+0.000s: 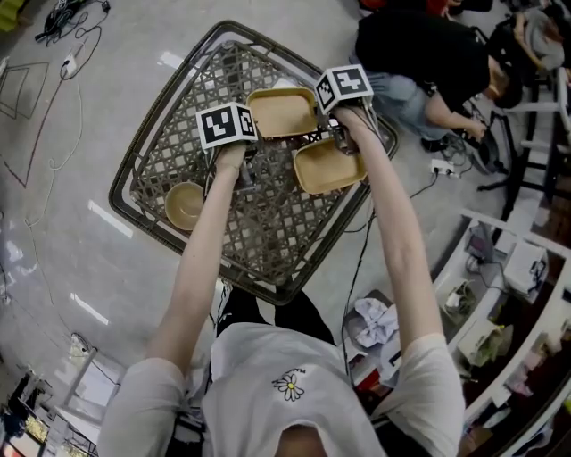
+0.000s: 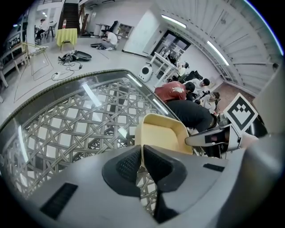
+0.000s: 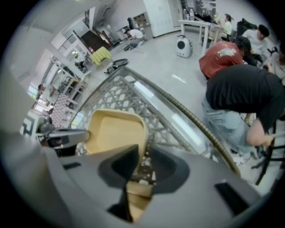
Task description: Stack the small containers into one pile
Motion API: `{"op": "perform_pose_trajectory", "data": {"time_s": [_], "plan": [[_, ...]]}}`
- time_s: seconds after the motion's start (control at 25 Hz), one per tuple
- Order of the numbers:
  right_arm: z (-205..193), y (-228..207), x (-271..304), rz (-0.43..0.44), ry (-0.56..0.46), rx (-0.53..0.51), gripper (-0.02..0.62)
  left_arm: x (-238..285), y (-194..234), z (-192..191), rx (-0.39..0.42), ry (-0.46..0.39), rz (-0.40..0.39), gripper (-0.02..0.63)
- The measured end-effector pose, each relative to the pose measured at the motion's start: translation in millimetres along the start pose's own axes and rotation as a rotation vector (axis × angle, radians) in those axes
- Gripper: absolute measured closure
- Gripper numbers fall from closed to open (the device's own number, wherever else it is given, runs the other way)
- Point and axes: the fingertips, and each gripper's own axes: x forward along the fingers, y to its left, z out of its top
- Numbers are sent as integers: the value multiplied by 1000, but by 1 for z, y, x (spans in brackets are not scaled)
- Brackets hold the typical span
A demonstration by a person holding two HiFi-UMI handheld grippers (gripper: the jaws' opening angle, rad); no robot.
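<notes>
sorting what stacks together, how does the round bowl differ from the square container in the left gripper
The round bowl is circular; the square container is squarish with rounded corners. The bowl sits alone, untouched; the container's rim is pinched in the left gripper. Both are tan.

A lab-like work hall: cables (image 1: 62,20) strewn on the glossy floor (image 1: 62,232), people (image 1: 419,54) seated nearby.

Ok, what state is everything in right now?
Far square container: upright, empty, gripped at one rim.
Near square container: upright, empty, unstacked.
Round bowl: upright, empty, apart on table.
Left gripper: shut on far square container.
Right gripper: jaws apart around its other rim.
</notes>
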Motion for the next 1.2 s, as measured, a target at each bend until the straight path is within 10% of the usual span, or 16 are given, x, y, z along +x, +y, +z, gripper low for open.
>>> {"op": "perform_pose_trajectory", "data": {"time_s": [0.64,1.2], "plan": [[-2,26,-98,-9,-178,-73,554,-71,-54,11,63,-95,-136,574],[-80,-15,-156,-46,-177,-64,555,-97,-137,-63,122,-7,-241,572]]}}
